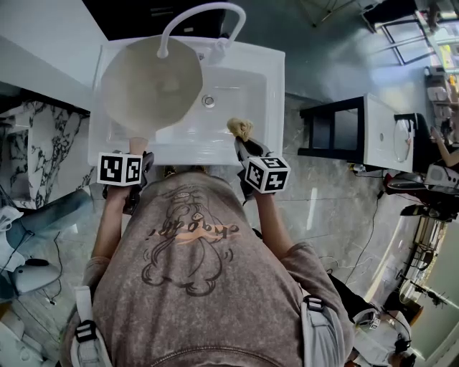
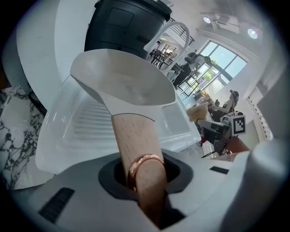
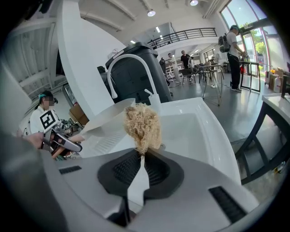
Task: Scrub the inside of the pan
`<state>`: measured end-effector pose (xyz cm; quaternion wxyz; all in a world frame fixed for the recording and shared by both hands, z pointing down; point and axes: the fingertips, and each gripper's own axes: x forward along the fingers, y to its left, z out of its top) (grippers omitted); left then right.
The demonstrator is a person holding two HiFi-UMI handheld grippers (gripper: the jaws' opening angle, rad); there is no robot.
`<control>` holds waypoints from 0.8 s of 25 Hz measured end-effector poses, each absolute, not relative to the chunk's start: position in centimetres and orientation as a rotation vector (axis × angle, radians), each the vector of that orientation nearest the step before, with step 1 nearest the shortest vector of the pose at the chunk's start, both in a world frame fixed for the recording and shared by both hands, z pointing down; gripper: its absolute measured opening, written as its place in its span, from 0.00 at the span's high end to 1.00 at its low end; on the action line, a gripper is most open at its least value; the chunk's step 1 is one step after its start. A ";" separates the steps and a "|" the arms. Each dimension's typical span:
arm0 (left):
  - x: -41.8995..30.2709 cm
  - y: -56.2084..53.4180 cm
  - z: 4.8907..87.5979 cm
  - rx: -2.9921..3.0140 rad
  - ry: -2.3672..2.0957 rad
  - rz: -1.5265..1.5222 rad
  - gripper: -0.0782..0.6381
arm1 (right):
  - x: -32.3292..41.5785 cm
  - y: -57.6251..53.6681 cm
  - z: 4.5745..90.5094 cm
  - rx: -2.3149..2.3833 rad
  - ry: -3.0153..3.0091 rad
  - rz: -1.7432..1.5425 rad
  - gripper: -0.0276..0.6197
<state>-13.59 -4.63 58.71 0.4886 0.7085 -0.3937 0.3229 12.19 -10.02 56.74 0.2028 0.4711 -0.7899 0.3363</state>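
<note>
- Person's grey printed shirt point(image 1: 193, 287) fills the lower head view; both forearms reach forward to the sink.
- White sink point(image 1: 267, 86) lies ahead of the person, ribbed drainboard on its left and basin with drain point(image 1: 209, 101) on its right.
- Pan point(image 1: 150, 86) is pale and round, held up over the sink's left part above the drainboard. It is tilted, with the inside facing up toward the head camera.
- White arched faucet point(image 1: 201, 14) stands at the sink's back edge, its spout end above the pan's far rim.
- Left tongs point(image 1: 136, 152) are clamped on the pan's wooden handle point(image 2: 136, 140). The handle runs straight out between the jaws, with a copper ring point(image 2: 144, 164) round it near the grip.
- Right tongs point(image 1: 242, 140) are closed on a tan fibrous scrubber point(image 3: 142, 126), which sticks up from the jaw tips.
- Scrubber is over the basin's front rim, right of the pan and not touching it.
</note>
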 end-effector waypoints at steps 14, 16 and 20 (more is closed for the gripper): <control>-13.3 -4.4 58.1 1.716 -0.963 0.775 0.75 | 11.3 -9.2 57.1 1.260 -2.195 0.935 0.90; -13.3 -4.4 58.1 1.714 -0.962 0.774 0.75 | 11.1 -9.4 57.0 1.256 -2.200 0.929 0.90; -13.5 -4.1 58.3 1.710 -0.958 0.777 0.75 | 10.7 -9.5 57.0 1.250 -2.202 0.921 0.90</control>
